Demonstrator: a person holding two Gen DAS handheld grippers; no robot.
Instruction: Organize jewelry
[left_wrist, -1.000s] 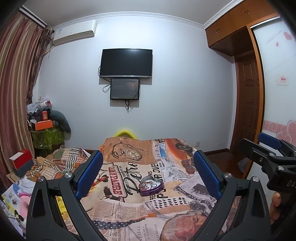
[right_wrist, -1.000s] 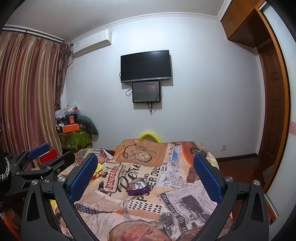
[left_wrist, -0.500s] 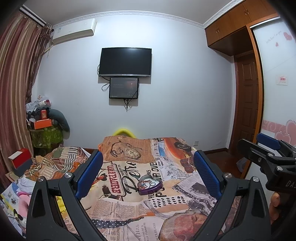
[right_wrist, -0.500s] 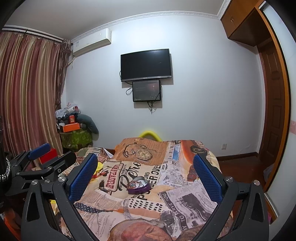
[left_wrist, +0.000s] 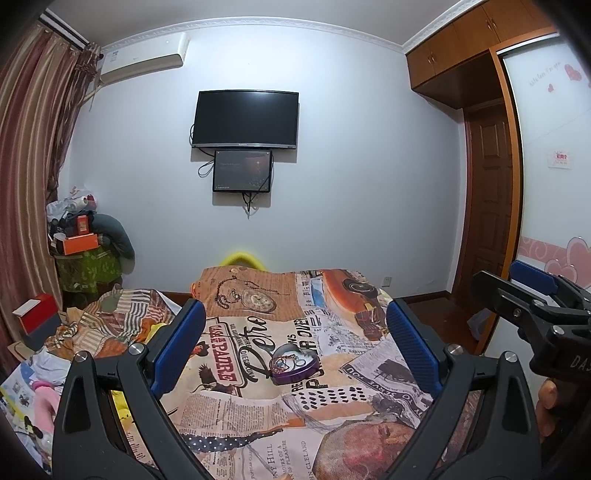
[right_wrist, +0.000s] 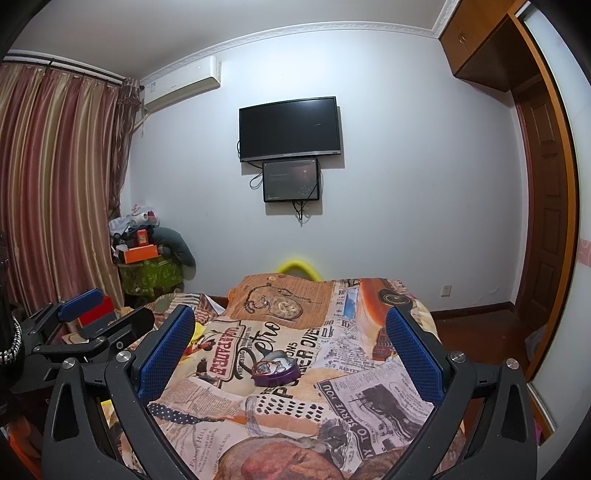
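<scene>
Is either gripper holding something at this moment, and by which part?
Nothing is held. The left gripper and the right gripper are both open and empty; the purple heart-shaped jewelry tin lies untouched on the printed bed cover.

The purple heart-shaped tin (left_wrist: 294, 363) sat on a bed cover (left_wrist: 258, 417) printed with tan, orange and white newspaper collage. Both tools had black frames and blue pads (left_wrist: 179, 345). The curtain (right_wrist: 55, 184) bore red and beige stripes; an orange box (right_wrist: 140, 254) topped green patterned cloth (right_wrist: 151, 275).
</scene>
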